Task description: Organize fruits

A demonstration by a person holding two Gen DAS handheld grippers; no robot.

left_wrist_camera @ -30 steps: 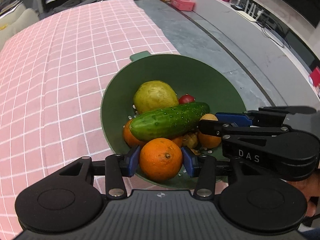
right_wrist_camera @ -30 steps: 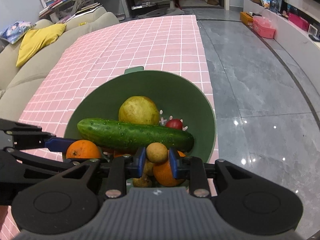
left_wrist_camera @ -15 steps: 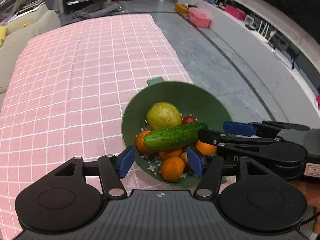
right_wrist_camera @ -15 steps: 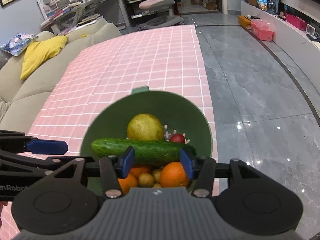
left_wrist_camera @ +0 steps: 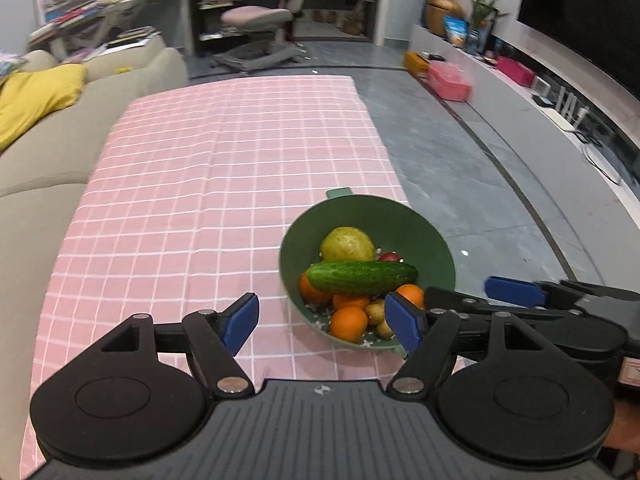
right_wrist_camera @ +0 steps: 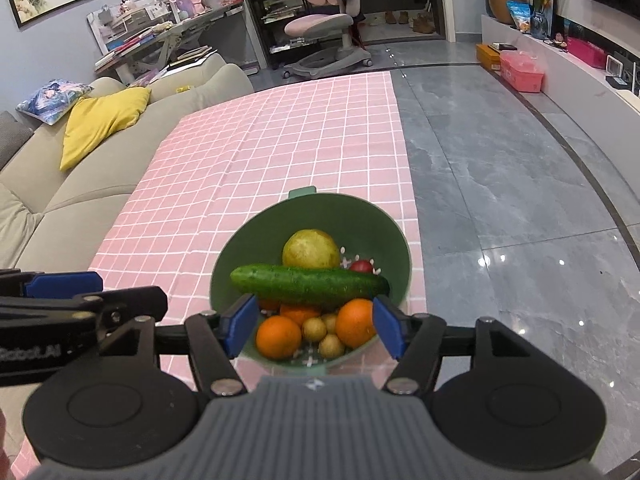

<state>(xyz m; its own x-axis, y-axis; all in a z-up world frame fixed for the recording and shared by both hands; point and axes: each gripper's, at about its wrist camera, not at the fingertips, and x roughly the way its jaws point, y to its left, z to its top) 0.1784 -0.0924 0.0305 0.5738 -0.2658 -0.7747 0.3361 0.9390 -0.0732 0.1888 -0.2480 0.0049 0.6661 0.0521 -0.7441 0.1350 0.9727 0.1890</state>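
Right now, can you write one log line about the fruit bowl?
left gripper: open, empty | right gripper: open, empty | cucumber: atop oranges in green bowl | bowl: on pink tablecloth

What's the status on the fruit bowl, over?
Left gripper and right gripper: jaws open, empty, short of the bowl. Green bowl full on pink cloth; cucumber lies across the top. Nothing in the way.

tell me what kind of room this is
Most likely a home living room that doubles as a study. A beige sofa with a yellow cushion runs along the table with the pink checked cloth, and a cluttered desk and a pink desk chair stand behind.
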